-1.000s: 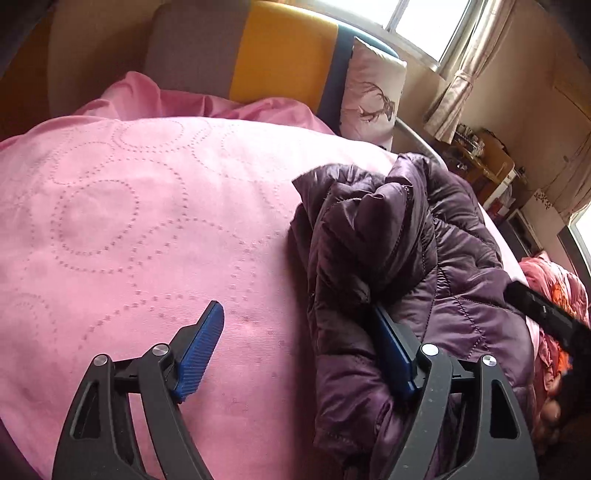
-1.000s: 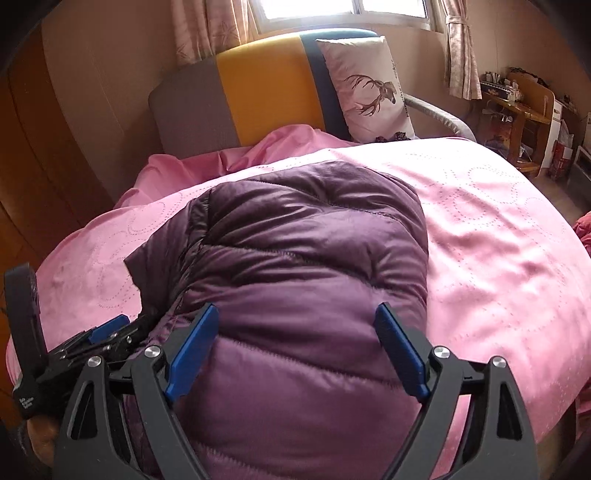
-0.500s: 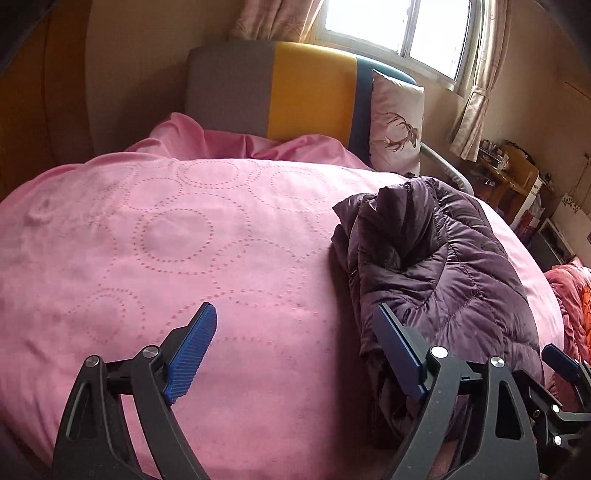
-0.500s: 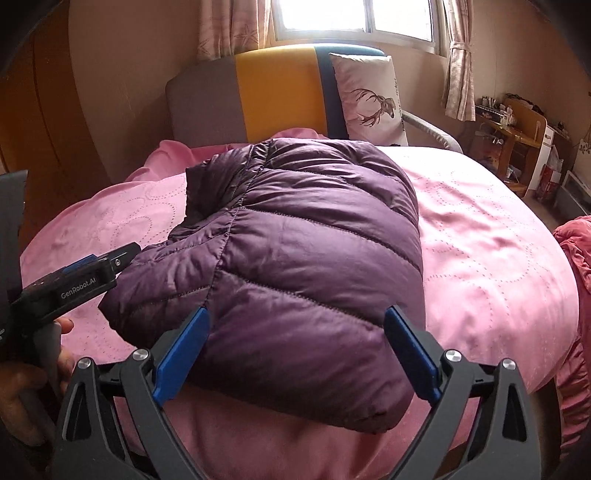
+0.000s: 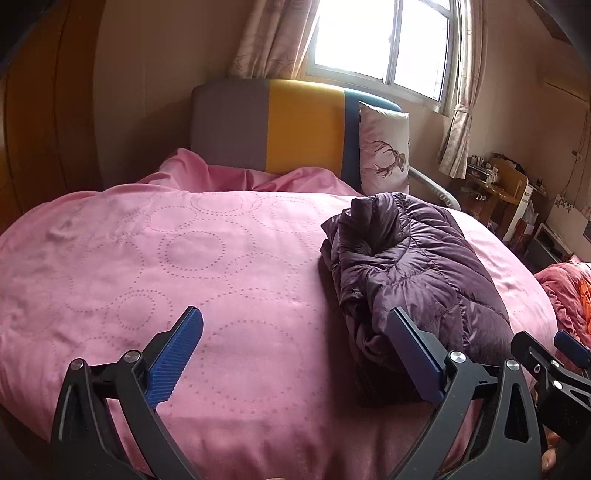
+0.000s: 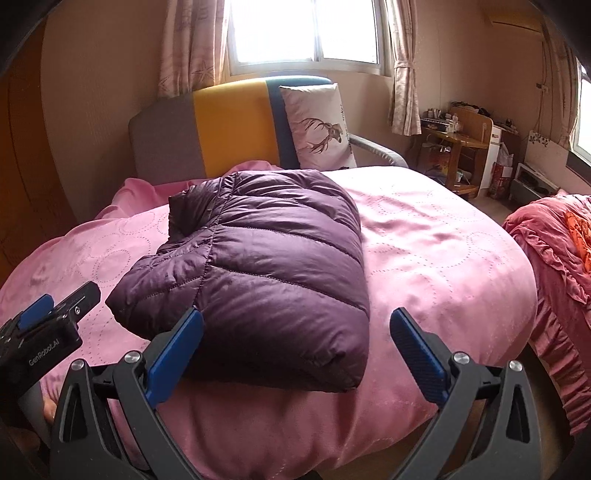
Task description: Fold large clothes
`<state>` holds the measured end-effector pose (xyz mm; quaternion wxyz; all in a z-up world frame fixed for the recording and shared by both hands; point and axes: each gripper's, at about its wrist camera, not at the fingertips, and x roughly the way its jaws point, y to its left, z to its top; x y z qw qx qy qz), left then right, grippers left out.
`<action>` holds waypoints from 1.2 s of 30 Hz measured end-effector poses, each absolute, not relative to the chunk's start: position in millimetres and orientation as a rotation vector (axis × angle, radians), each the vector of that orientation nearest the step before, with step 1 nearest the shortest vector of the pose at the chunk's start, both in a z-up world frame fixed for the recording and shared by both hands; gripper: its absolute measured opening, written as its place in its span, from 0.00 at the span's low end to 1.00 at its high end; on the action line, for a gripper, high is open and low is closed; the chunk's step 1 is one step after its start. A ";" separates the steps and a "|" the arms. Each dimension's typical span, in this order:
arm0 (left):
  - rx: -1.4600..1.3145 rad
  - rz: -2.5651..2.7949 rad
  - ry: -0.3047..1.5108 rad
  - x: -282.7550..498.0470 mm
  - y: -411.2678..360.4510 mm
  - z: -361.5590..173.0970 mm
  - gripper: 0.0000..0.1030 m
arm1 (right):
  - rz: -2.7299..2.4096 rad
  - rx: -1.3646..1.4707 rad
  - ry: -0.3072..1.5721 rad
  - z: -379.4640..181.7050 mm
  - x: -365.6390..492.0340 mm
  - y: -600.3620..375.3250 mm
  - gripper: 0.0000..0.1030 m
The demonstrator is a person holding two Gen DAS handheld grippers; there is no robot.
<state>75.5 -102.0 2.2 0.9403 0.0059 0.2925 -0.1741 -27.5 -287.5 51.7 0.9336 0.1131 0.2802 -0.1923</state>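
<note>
Folded purple jacket (image 6: 258,280) lies on pink bed (image 6: 436,258), long axis toward headboard, just ahead of right gripper (image 6: 295,347), w/ left gripper (image 5: 295,354) offset left; both jaws apart, empty.

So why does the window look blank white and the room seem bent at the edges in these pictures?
Left wrist view: the window is blown out by daylight, and the fisheye lens bows the pink dotted bedspread into a dome. Right wrist view: the same glare at the window, a soft sheen on the folded purple quilted jacket, dark corners from the lens.
</note>
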 end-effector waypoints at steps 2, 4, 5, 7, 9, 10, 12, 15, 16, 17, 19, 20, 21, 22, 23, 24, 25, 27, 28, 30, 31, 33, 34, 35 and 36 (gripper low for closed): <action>0.020 -0.360 0.597 69.3 -103.2 0.9 0.96 | -0.407 0.227 0.564 51.3 -32.0 -284.2 0.98; 0.026 -0.361 0.598 63.0 -104.1 -0.9 0.96 | -0.429 0.201 0.547 51.9 -35.4 -278.8 0.98; 0.026 -0.363 0.600 60.2 -104.2 -2.3 0.96 | -0.443 0.187 0.545 51.8 -36.2 -276.5 0.98; 0.032 -0.367 0.603 56.3 -105.2 -4.9 0.96 | -0.462 0.196 0.551 50.9 -37.6 -278.1 0.98; 0.045 -0.366 0.602 52.9 -106.3 -8.4 0.96 | -0.482 0.219 0.562 49.6 -38.2 -281.2 0.98; 0.055 -0.362 0.605 52.2 -107.5 -10.2 0.96 | -0.494 0.228 0.575 48.2 -37.7 -283.0 0.98; 0.080 -0.346 0.613 52.0 -110.6 -13.0 0.96 | -0.508 0.253 0.602 44.9 -36.9 -286.4 0.98; 0.071 -0.348 0.608 51.6 -110.8 -13.5 0.96 | -0.516 0.262 0.616 42.2 -37.5 -286.6 0.98; 0.070 -0.347 0.607 51.2 -111.0 -13.2 0.96 | -0.520 0.258 0.617 41.5 -38.1 -285.4 0.98; 0.070 -0.348 0.603 50.8 -111.5 -12.8 0.96 | -0.523 0.255 0.616 41.1 -39.1 -284.7 0.98; 0.076 -0.351 0.589 48.7 -112.7 -11.9 0.96 | -0.524 0.246 0.612 40.4 -39.5 -282.9 0.98; 0.082 -0.348 0.587 47.4 -113.8 -11.8 0.96 | -0.522 0.238 0.611 40.3 -39.7 -281.7 0.98; 0.090 -0.346 0.587 46.7 -115.1 -12.3 0.96 | -0.520 0.229 0.607 40.9 -39.8 -281.9 0.98; 0.092 -0.344 0.588 46.2 -115.8 -12.5 0.96 | -0.517 0.214 0.601 41.7 -39.5 -280.0 0.98; 0.093 -0.343 0.590 46.0 -116.4 -13.1 0.96 | -0.517 0.196 0.596 42.0 -39.4 -277.4 0.98; 0.094 -0.338 0.594 45.8 -116.9 -14.1 0.96 | -0.515 0.189 0.595 42.0 -39.1 -276.3 0.98; 0.096 -0.334 0.597 45.8 -117.1 -14.7 0.96 | -0.511 0.185 0.595 41.7 -38.8 -275.3 0.98; 0.100 -0.326 0.604 47.1 -117.4 -15.8 0.96 | -0.509 0.184 0.598 40.4 -38.0 -274.7 0.98; 0.100 -0.326 0.606 47.1 -117.5 -16.2 0.96 | -0.509 0.185 0.601 39.4 -37.8 -274.7 0.98; 0.098 -0.321 0.604 46.7 -117.1 -16.0 0.96 | -0.507 0.193 0.605 37.7 -37.2 -276.4 0.98; 0.098 -0.320 0.604 46.7 -117.1 -16.1 0.96 | -0.509 0.196 0.606 37.0 -37.2 -276.4 0.98; 0.097 -0.323 0.609 47.8 -116.8 -16.7 0.96 | -0.509 0.197 0.610 35.8 -37.0 -277.6 0.98; 0.096 -0.324 0.611 47.7 -117.2 -17.1 0.96 | -0.508 0.198 0.611 35.2 -36.9 -277.6 0.98; 0.096 -0.326 0.615 47.9 -117.5 -17.8 0.96 | -0.507 0.199 0.611 34.6 -37.0 -276.8 0.98; 0.097 -0.327 0.616 48.1 -117.7 -18.3 0.96 | -0.506 0.199 0.612 34.2 -36.8 -276.5 0.98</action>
